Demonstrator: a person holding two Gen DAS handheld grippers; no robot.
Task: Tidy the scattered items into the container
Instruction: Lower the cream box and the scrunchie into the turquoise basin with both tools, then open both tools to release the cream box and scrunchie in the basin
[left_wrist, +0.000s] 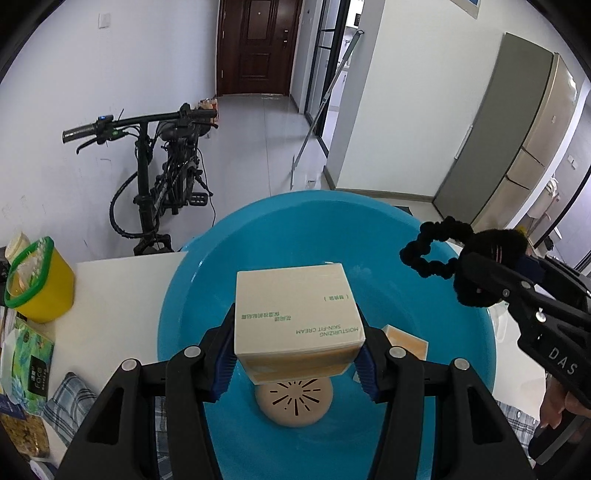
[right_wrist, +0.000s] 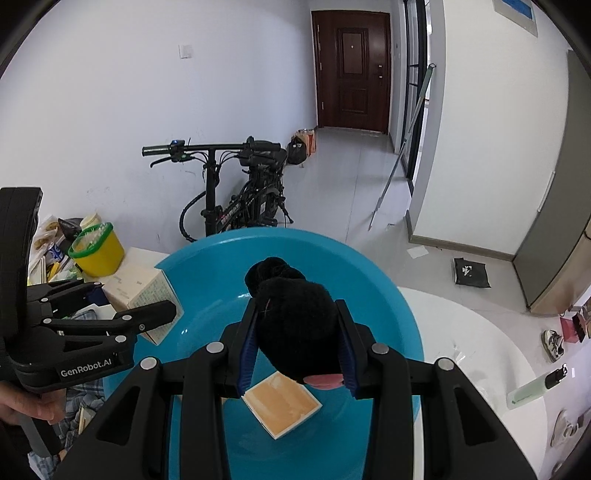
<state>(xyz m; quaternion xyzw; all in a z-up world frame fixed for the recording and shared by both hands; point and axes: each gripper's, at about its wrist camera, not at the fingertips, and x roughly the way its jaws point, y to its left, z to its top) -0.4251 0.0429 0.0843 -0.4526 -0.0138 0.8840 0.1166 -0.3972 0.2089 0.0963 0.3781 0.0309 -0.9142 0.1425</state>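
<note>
Left wrist view: left gripper (left_wrist: 295, 354) grasps a box (left_wrist: 295, 325), right gripper (right_wrist: 295, 354) clenches a scrunchie (right_wrist: 295, 317), both above the basin (left_wrist: 207, 258), seemingly for dropping in

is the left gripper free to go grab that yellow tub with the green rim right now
Probably not: the left gripper is shut on the cream box over the blue basin. The yellow tub stands unobstructed on the table, but the box must go first.
</note>
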